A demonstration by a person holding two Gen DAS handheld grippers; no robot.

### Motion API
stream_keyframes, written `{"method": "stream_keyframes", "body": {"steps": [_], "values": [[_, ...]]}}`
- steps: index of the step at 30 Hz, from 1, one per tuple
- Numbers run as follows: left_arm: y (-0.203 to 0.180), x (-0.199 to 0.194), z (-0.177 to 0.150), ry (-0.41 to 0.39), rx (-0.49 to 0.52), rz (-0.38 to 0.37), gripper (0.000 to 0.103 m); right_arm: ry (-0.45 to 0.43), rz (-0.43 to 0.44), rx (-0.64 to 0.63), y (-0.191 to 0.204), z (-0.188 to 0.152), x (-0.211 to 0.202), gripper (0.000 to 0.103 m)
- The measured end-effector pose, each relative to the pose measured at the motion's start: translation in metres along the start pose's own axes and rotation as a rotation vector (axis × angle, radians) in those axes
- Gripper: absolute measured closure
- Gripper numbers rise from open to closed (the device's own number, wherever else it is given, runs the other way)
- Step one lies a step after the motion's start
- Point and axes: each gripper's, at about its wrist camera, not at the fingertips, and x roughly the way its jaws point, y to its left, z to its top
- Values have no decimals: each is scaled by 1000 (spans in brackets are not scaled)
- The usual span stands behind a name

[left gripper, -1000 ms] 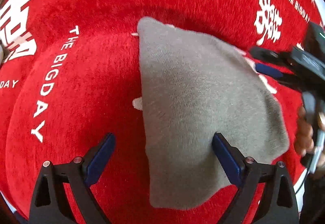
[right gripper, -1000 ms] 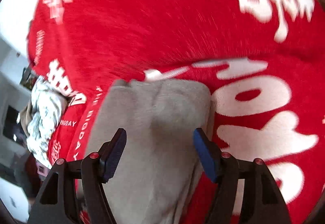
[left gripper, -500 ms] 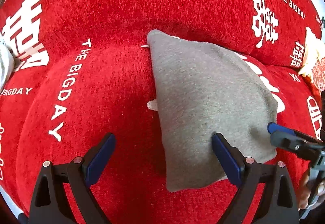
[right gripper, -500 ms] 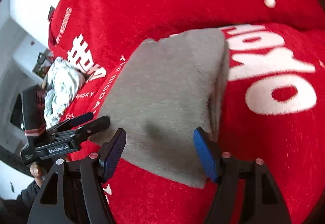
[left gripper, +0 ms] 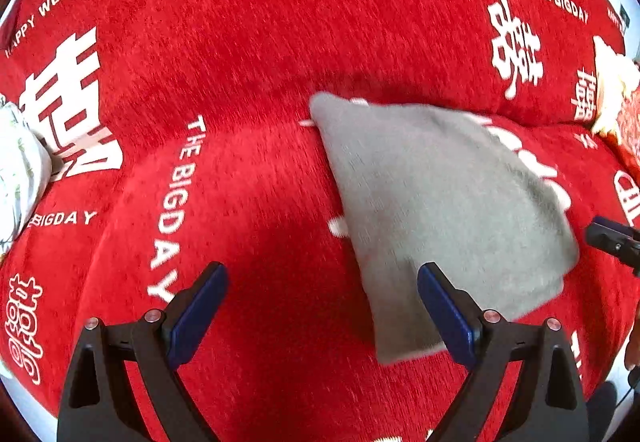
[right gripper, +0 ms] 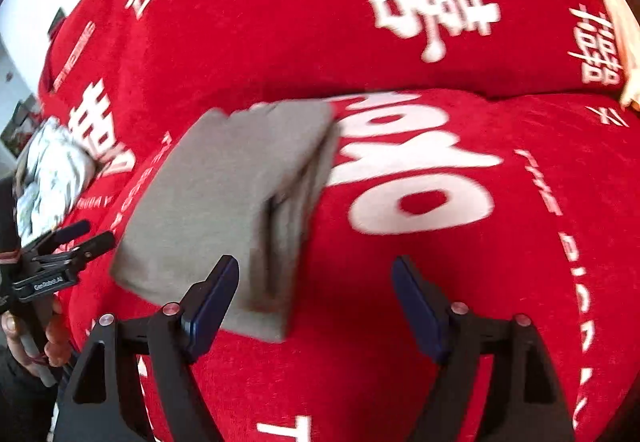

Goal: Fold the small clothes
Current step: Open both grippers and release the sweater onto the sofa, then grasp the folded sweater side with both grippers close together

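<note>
Garment: grey folded cloth [left gripper: 440, 201] lying flat on red printed cover [left gripper: 248, 177], layered edges stacked on its right side in right wrist view; looks already folded.
Left gripper [left gripper: 320, 306]: jaws spread wide, holding nothing, above bare cover just left of cloth.
Right gripper [right gripper: 316, 302]: jaws apart, empty, off cloth's near right corner.
Likely reason: released so the fold rests undisturbed.
Surroundings: white patterned bundle [right gripper: 52, 169] at left, well apart from cloth.
Obstructions: none apparent.
</note>
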Motion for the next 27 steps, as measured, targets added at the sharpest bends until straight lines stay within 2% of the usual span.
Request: {"method": "stream_keyframes", "body": {"steps": [1, 3, 6, 9, 11, 14, 16, 17, 18, 19, 22, 24, 27], "values": [[4, 1, 6, 4, -19, -6, 7, -2, 1, 23, -5, 4, -1, 21], [19, 9, 24, 33, -116, -71, 7, -5, 3, 72, -10, 16, 2, 21], [31, 36, 47, 136, -241, -215, 7, 3, 44, 118, -8, 34, 15, 21], [25, 65, 60, 226, -262, -295, 7, 57, 125, 172, -8, 49, 46, 21], [20, 82, 64, 265, -268, -293, 7, 91, 147, 208, -7, 55, 67, 21], [13, 111, 63, 339, -305, -370, 7, 149, 220, 258, -7, 61, 98, 21], [10, 124, 61, 367, -339, -411, 7, 209, 291, 299, -6, 60, 121, 22], [7, 130, 60, 379, -346, -427, 7, 223, 298, 298, -3, 59, 130, 23], [2, 131, 61, 368, -332, -417, 14, 202, 286, 274, 2, 60, 131, 29], [-4, 129, 62, 346, -304, -415, 24, 200, 274, 251, 7, 61, 133, 40], [-19, 125, 66, 313, -223, -367, 32, 199, 266, 249, 12, 64, 136, 55], [-21, 120, 68, 289, -203, -367, 42, 177, 255, 212, 18, 64, 130, 59], [-26, 111, 68, 254, -166, -341, 47, 147, 196, 133, 35, 65, 121, 61]]}}
